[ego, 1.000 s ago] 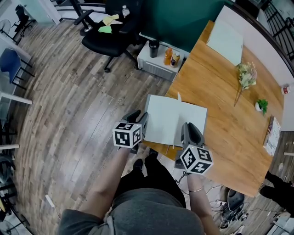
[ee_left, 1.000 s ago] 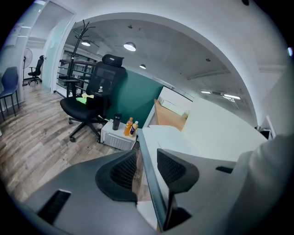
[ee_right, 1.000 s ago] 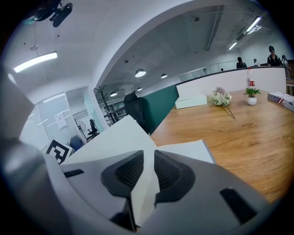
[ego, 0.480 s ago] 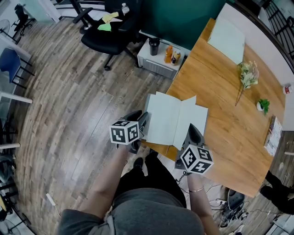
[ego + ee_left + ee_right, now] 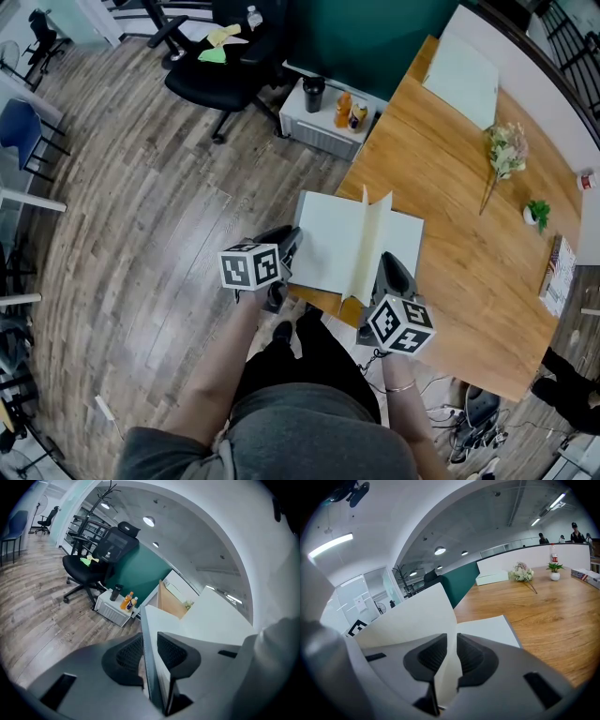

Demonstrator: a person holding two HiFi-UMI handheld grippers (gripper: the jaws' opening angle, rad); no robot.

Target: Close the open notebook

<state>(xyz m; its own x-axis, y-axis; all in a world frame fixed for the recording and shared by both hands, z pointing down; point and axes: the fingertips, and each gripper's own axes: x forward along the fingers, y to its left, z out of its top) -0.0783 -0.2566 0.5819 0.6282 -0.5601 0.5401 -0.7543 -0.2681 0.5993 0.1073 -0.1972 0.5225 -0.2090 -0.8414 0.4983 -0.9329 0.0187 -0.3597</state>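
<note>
1. Your left tongs have just been closing, and they pinch the left edge of the notebook.
2. Your right tongs are clamped on a page, which stands upright above the spine.
3. The notebook lies open at the near corner of the wooden surface.

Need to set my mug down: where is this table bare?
Bare wood lies between the notebook and the flowers, and right of the notebook up to the book at the edge. It is crowded at the notebook's corner.
</note>
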